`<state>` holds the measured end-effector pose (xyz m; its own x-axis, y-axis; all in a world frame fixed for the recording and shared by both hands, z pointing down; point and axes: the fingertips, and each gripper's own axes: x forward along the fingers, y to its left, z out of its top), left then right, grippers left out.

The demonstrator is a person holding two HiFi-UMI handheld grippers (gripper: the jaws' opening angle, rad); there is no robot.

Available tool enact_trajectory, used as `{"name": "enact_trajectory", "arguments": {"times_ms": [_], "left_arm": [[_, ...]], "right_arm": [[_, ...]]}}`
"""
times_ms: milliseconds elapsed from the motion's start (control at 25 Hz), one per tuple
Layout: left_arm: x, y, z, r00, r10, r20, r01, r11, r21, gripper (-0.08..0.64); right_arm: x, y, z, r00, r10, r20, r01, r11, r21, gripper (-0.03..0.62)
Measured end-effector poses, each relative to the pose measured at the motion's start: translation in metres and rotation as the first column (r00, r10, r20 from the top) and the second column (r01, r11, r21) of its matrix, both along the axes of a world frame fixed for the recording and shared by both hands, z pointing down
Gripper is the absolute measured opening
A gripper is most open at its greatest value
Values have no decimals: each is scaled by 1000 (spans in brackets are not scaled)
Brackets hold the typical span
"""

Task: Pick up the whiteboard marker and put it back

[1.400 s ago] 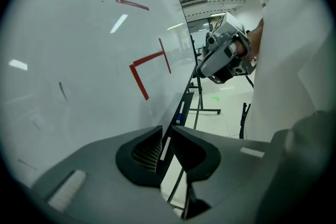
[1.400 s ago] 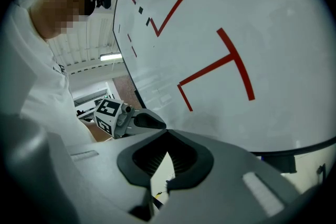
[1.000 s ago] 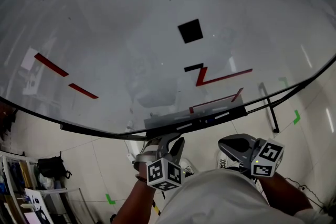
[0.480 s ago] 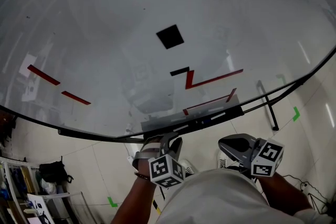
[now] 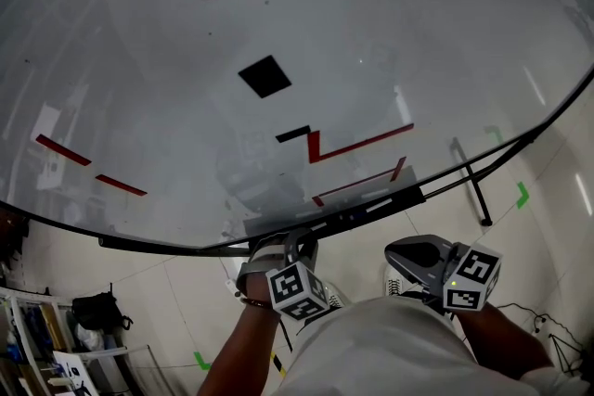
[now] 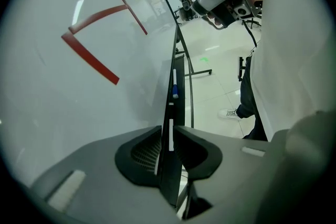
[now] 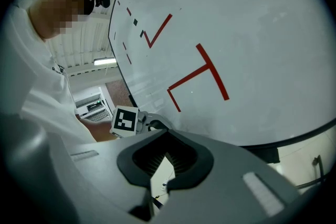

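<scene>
A white whiteboard marker (image 6: 170, 135) lies along the dark tray (image 5: 371, 207) at the whiteboard's bottom edge. My left gripper (image 5: 293, 246) is at the tray's left end. In the left gripper view its jaws (image 6: 168, 139) stand a narrow gap apart with the white barrel between them, so it looks shut on that marker. Farther along the tray (image 6: 182, 68) rests a second marker with a blue cap (image 6: 174, 86). My right gripper (image 5: 408, 253) hangs below the tray's right end, away from it. It (image 7: 167, 159) is shut with nothing held.
The large whiteboard (image 5: 390, 32) carries red lines (image 5: 357, 144) and black squares (image 5: 264, 76). Its black stand leg (image 5: 473, 190) reaches over the tiled floor at right, beside green tape (image 5: 524, 195). Shelves and a black bag (image 5: 97, 311) stand at lower left.
My left gripper has crept up against the tray's left end. The head view has shifted, so the board's marks drift up and left. My right gripper has stayed put.
</scene>
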<state>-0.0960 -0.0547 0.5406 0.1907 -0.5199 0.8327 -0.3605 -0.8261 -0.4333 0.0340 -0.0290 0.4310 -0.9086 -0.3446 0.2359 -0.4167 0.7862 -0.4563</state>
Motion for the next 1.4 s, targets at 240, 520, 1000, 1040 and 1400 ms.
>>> {"name": "enact_trajectory", "arguments": {"times_ms": [240, 520, 1000, 1040, 1400], "left_arm": [[7, -8, 12, 1000, 16, 24, -16, 1000, -8, 78], [7, -12, 28, 999, 18, 51, -16, 999, -31, 78], [9, -21, 43, 996, 41, 80, -38, 998, -40, 78], [9, -21, 45, 995, 43, 84, -40, 998, -42, 78], [9, -23, 52, 993, 58, 106, -54, 997, -47, 77]], "right_arm": [[4, -1, 3, 1000, 10, 4, -10, 1000, -5, 2], [11, 1, 7, 1000, 24, 8, -24, 1000, -17, 2], [22, -1, 6, 997, 71, 13, -71, 997, -10, 2], [23, 0, 6, 997, 74, 13, -74, 997, -10, 2], [31, 2, 7, 995, 102, 11, -102, 995, -15, 2]]}}
